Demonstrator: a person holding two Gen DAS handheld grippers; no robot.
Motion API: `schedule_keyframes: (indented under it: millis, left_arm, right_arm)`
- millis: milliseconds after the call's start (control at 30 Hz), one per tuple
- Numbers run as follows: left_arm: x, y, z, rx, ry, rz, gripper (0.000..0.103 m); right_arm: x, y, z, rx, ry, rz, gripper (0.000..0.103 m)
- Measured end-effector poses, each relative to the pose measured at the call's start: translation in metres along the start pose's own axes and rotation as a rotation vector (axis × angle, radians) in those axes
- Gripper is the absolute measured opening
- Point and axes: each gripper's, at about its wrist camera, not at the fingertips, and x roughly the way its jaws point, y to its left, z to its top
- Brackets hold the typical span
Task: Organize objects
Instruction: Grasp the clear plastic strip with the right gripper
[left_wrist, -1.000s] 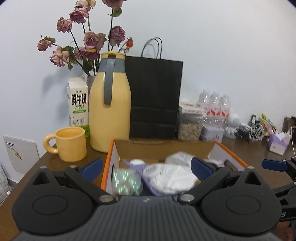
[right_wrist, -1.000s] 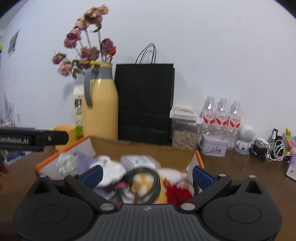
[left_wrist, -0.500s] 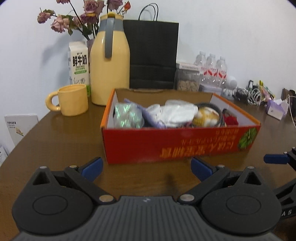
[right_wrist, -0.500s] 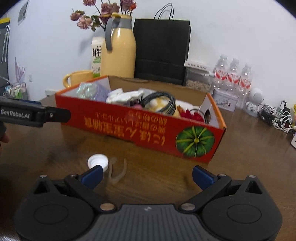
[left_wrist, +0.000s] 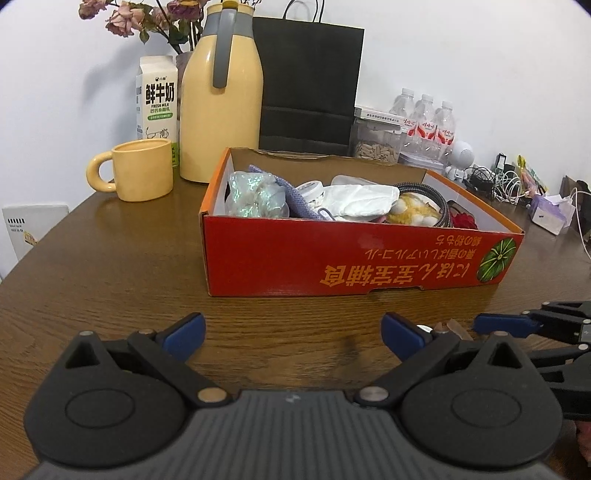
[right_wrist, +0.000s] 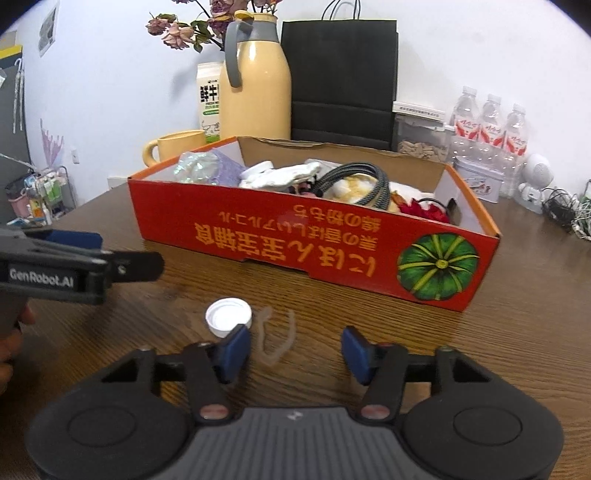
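Note:
A red cardboard box (right_wrist: 314, 240) (left_wrist: 351, 258) holding several small items stands on the brown wooden table (right_wrist: 517, 350). In front of it lie a white bottle cap (right_wrist: 229, 316) and a thin tan rubber band (right_wrist: 276, 338). My right gripper (right_wrist: 295, 349) hangs low over the table with its jaws closing. The band lies between them, nearer the left finger, and neither pad touches it. The cap sits just outside the left fingertip. My left gripper (left_wrist: 293, 332) is open over bare wood before the box, with nothing between its fingers. In the right wrist view the left gripper (right_wrist: 77, 260) shows at the left edge.
Behind the box stand a yellow mug (left_wrist: 142, 170), a milk carton (left_wrist: 157, 99), a tall yellow flask (left_wrist: 221, 96), a black paper bag (left_wrist: 308, 85), a jar (right_wrist: 421, 136) and water bottles (right_wrist: 487, 122). Cables (left_wrist: 502, 181) and a tissue pack (left_wrist: 552, 216) lie at the far right.
Both grippers have sunk and tipped down from above the box to the table in front of it. The right jaws have narrowed around the rubber band.

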Motion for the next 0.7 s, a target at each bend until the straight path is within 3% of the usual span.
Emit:
schedule_keyframes:
  millis: [67,133,233,700]
  left_arm:
    - [0.001,0.001,0.0,-0.007,0.003,-0.003,0.103]
    - [0.001,0.002,0.0,-0.013,0.006,-0.006,0.103]
    - [0.001,0.002,0.0,-0.015,0.007,-0.008,0.103]
    - [0.003,0.0,-0.001,-0.006,0.011,0.005,0.103]
  right_arm:
    - [0.001,0.003,0.001,-0.002,-0.003,0.011,0.035]
    - [0.002,0.005,0.002,-0.006,-0.006,0.019,0.016]
    - [0.001,0.006,0.003,-0.008,-0.008,0.021,0.005]
    - [-0.031,-0.006,-0.003,0.084,-0.218,-0.053,0.004]
